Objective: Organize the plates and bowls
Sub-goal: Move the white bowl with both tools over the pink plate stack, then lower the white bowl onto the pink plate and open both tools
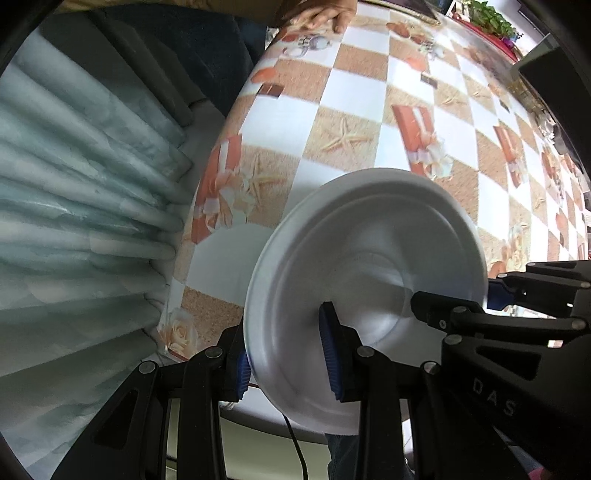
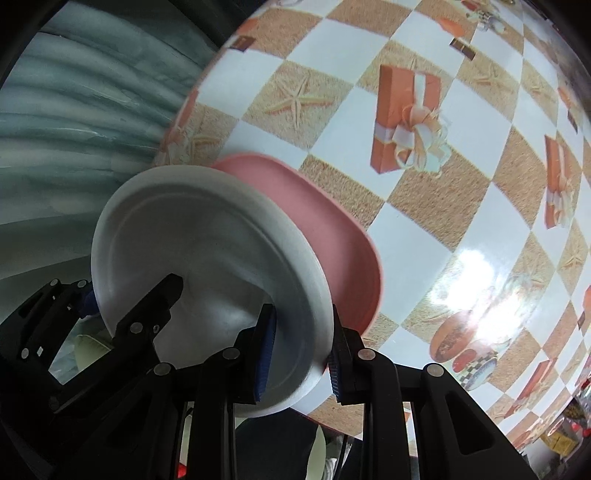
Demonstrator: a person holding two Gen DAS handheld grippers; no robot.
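A white plate (image 1: 365, 258) hangs tilted over the edge of the checked table, held by both grippers at opposite sides of its rim. My left gripper (image 1: 286, 363) is shut on the near rim, one blue pad inside the plate and one outside. My right gripper (image 2: 301, 358) is shut on the white plate (image 2: 207, 236) in the same way. Each gripper shows in the other's view: the right gripper (image 1: 461, 295) at the right, the left gripper (image 2: 129, 291) at the lower left. A pink plate (image 2: 332, 229) lies right behind the white one; I cannot tell whether they touch.
The table (image 1: 369, 92) wears a glossy cloth of white and sand-coloured checks with printed gift boxes and starfish. A pleated grey-green skirt (image 1: 74, 184) hangs at its left side. A person's hand (image 1: 325, 16) rests on the far edge. Potted plants (image 1: 491, 16) stand far right.
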